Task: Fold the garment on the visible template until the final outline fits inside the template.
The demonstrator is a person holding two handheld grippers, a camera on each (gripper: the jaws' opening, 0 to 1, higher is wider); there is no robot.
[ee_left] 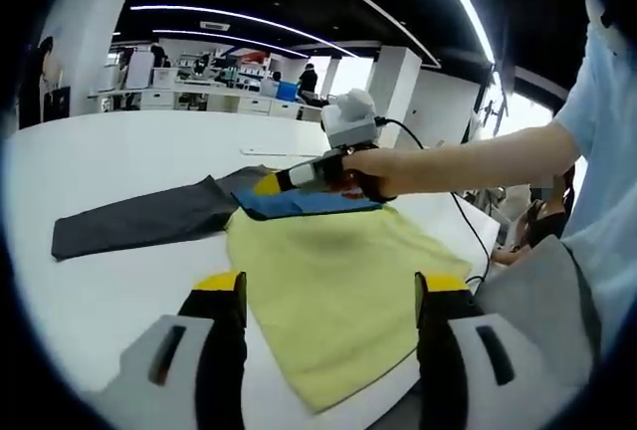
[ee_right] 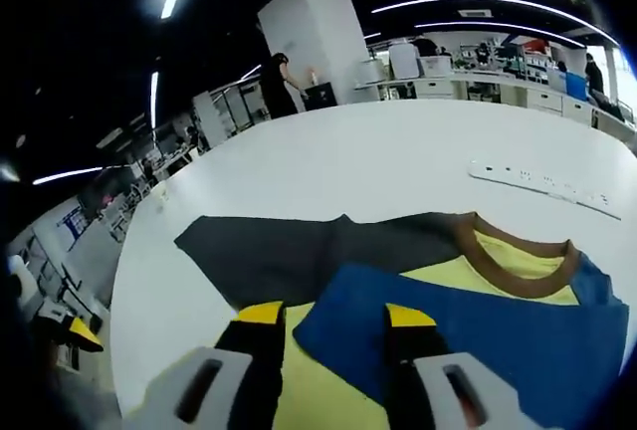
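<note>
Garment (ee_left: 328,281), yellow with blue and grey parts, lies flat on the white table (ee_left: 129,151), grey sleeve stretching left. Right gripper (ee_right: 333,321), open, straddles the blue fold's edge, nearer than the open left gripper (ee_left: 328,286).

The garment (ee_left: 328,281) lies spread on the bench (ee_left: 129,151), its near part running towards the bench edge between the fingers (ee_left: 224,296) of the left gripper (ee_left: 333,291). A folded-over panel (ee_right: 478,335) rests on the garment just below the collar (ee_right: 518,266), and one sleeve (ee_right: 269,251) stretches out to the left in both views. The right gripper (ee_right: 333,319) sits over the corner of that panel; in the left gripper view it reaches in from the right above the garment's far end. A long strip (ee_right: 542,186) lies on the bench beyond the collar, and desks (ee_left: 199,92) stand behind the bench.
</note>
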